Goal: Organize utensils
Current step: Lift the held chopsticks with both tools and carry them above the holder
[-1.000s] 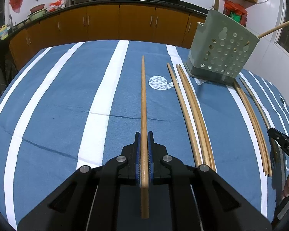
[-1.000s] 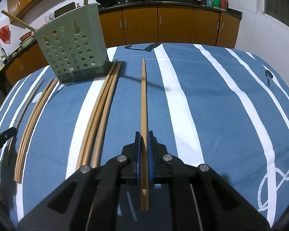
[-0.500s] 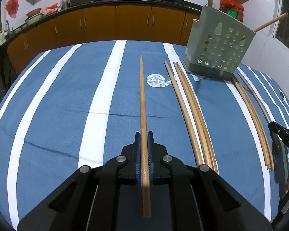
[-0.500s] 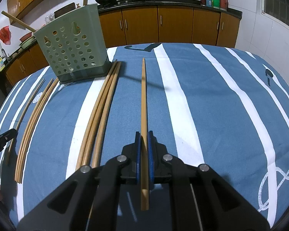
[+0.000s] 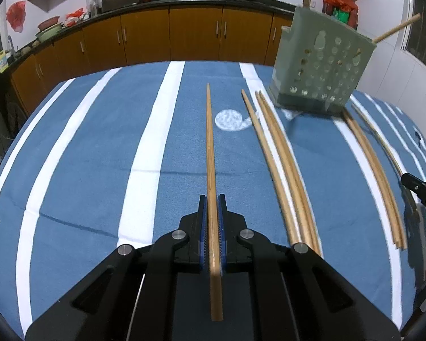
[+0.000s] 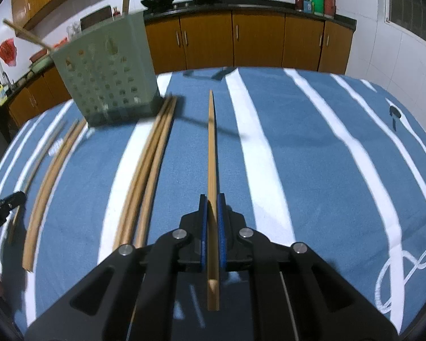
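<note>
My left gripper (image 5: 212,199) is shut on a wooden chopstick (image 5: 210,147) that points forward above the striped cloth. My right gripper (image 6: 212,199) is shut on another wooden chopstick (image 6: 212,147), also held above the cloth. A green perforated utensil holder (image 5: 321,65) stands far right in the left wrist view and far left in the right wrist view (image 6: 108,71), with chopsticks sticking out of its top. Several loose chopsticks (image 5: 281,159) lie on the cloth beside it; they also show in the right wrist view (image 6: 150,167).
The table has a blue cloth with white stripes (image 5: 144,156). More chopsticks (image 5: 375,167) lie to the holder's right. The right gripper's tip (image 5: 420,190) shows at the right edge. Orange kitchen cabinets (image 5: 196,37) run behind the table.
Both grippers have risen and moved nearer the holder, each still holding its chopstick. The holder looks larger and blurred in both views.
</note>
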The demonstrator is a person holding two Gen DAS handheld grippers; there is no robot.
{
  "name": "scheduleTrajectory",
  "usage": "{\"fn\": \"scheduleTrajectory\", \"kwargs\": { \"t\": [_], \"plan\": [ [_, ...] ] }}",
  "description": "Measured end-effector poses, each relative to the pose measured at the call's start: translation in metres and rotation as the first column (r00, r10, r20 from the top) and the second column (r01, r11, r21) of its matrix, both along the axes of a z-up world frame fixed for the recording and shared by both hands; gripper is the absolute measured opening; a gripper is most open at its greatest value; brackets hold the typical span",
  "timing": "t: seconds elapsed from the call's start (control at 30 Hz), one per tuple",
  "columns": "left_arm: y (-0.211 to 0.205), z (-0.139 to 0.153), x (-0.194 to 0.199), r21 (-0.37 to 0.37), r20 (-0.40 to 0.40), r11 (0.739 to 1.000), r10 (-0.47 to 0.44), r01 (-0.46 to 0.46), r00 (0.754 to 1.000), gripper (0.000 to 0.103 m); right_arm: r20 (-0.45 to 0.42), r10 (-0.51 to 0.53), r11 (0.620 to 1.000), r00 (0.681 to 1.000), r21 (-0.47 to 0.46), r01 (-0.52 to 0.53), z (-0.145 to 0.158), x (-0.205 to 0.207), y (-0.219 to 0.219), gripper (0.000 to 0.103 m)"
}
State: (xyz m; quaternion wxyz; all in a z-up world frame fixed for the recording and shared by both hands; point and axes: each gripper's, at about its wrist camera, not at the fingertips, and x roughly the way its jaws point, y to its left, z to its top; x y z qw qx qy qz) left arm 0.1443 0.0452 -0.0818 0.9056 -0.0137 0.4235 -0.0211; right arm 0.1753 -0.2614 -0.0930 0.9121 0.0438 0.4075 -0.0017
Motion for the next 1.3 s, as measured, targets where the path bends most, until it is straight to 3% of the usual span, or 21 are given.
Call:
{"fn": "scheduleTrajectory", "kwargs": {
  "t": [0.37, 0.67, 1.07, 1.2, 1.3],
  "plan": [
    [0.014, 0.078, -0.003, -0.054, 0.206, 0.998, 0.02, -0.009, 0.978, 0.008, 0.242, -0.042, 0.999, 0.969, 0.031, 0.036, 0.085, -0.01, -0.017, 0.008],
    [0.017, 0.112, 0.001, -0.076, 0.289, 0.997, 0.038, -0.016, 0.957, 0.007, 0.323, -0.044, 0.998, 0.945, 0.047, 0.03, 0.117, -0.012, -0.021, 0.008],
    [-0.004, 0.194, -0.005, -0.095, 0.455, 0.988, -0.062, 0.118, 0.888, 0.007, 0.524, 0.062, 0.982, 0.85, 0.122, -0.147, 0.218, -0.025, -0.006, 0.008],
    [-0.016, 0.211, -0.009, -0.114, 0.496, 0.98, -0.084, 0.16, 0.864, 0.007, 0.569, 0.094, 0.972, 0.817, 0.124, -0.199, 0.239, -0.028, 0.005, 0.008],
    [-0.023, 0.225, -0.008, -0.131, 0.554, 0.979, -0.06, 0.158, 0.83, 0.007, 0.581, 0.102, 0.975, 0.807, 0.104, -0.198, 0.246, -0.019, 0.013, 0.008]
  ]
}}
